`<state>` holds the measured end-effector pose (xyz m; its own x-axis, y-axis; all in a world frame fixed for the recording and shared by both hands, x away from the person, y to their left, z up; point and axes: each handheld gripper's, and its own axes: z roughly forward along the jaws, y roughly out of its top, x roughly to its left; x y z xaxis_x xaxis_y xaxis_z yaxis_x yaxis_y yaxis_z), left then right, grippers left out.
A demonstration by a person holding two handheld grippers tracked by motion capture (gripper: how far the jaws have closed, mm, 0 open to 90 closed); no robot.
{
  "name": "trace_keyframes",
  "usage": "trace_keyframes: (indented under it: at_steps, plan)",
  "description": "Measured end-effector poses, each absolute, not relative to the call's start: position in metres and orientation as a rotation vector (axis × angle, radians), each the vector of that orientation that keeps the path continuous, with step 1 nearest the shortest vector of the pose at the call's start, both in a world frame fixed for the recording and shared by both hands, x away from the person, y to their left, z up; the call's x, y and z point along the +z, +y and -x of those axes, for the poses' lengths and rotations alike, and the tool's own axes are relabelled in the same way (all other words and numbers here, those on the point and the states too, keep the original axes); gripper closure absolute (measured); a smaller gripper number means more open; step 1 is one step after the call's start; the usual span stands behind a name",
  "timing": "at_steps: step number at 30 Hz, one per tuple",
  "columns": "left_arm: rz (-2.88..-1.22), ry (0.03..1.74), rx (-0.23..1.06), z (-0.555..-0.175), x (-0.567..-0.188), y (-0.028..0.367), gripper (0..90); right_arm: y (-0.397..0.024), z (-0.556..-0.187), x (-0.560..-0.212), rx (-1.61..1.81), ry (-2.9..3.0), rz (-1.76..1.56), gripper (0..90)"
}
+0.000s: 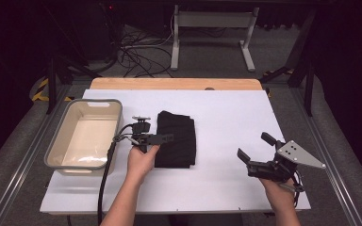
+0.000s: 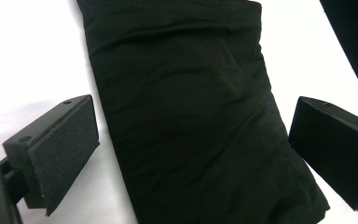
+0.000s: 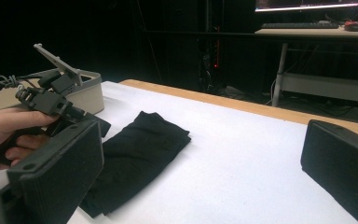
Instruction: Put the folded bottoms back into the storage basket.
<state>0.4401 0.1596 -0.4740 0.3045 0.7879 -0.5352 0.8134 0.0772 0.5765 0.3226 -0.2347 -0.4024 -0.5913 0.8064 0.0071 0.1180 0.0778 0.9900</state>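
A folded black cloth (image 1: pixel 179 141) lies flat on the white sheet near the table's middle. My left gripper (image 1: pixel 158 137) hovers over the cloth's left edge. In the left gripper view, that gripper (image 2: pixel 196 135) is open, and the black cloth (image 2: pixel 191 116) lies below, between its two pads. My right gripper (image 1: pixel 256 147) is held above the sheet on the right, well clear of the cloth. It is open (image 3: pixel 200 168) with nothing between its jaws. The right gripper view looks across at the cloth (image 3: pixel 140 149) and the left gripper (image 3: pixel 51 98).
A beige tub (image 1: pixel 56 155) with nothing inside stands at the sheet's left edge, just left of my left hand; the tub (image 3: pixel 91 91) is also behind the left gripper. The white sheet (image 1: pixel 231 117) covers a wooden table (image 1: pixel 169 84). Cables and desk legs lie on the floor beyond.
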Motion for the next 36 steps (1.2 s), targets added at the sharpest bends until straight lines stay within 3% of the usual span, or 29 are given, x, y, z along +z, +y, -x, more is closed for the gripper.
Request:
trace_keyframes:
  at_steps: [36]
  plan:
    - [-1.738, 1.51, -0.054, -0.449, -0.481, 0.144, 1.6, -0.236, -0.321, -0.402, 1.577, 1.782, -0.923, 0.0]
